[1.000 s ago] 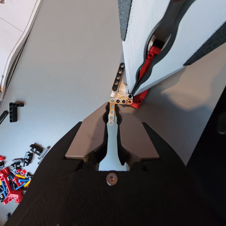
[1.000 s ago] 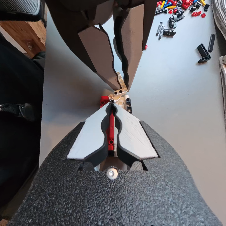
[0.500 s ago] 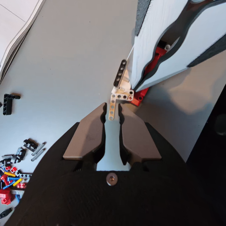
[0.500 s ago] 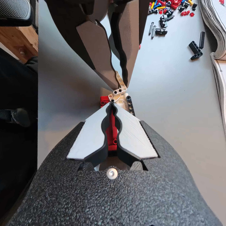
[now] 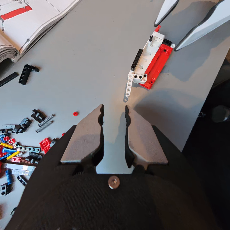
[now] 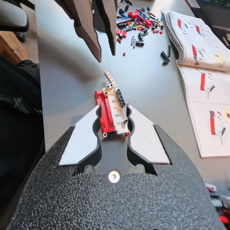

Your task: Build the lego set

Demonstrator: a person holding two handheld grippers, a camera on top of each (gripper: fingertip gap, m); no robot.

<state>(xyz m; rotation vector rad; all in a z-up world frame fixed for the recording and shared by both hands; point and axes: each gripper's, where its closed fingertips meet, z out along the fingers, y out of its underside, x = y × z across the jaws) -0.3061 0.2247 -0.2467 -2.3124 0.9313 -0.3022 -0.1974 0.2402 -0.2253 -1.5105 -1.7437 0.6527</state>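
On the grey table (image 5: 87, 62), seen from my left wrist, the red-and-white assembly (image 5: 148, 64) lies ahead and right of my left gripper (image 5: 113, 107), spread wide and empty. Its long axis runs away from me. From my right wrist, the assembly sits between my right gripper's (image 6: 113, 105) wide, empty jaws, nearer this hand. No containers show.

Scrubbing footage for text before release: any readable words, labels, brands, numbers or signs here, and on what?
No text can be read in either view.
Instruction booklet: only printed build diagrams show; any small print is too blurred to read.
Lego assembly: no legible markings.
Loose pieces: too small and blurred to tell.
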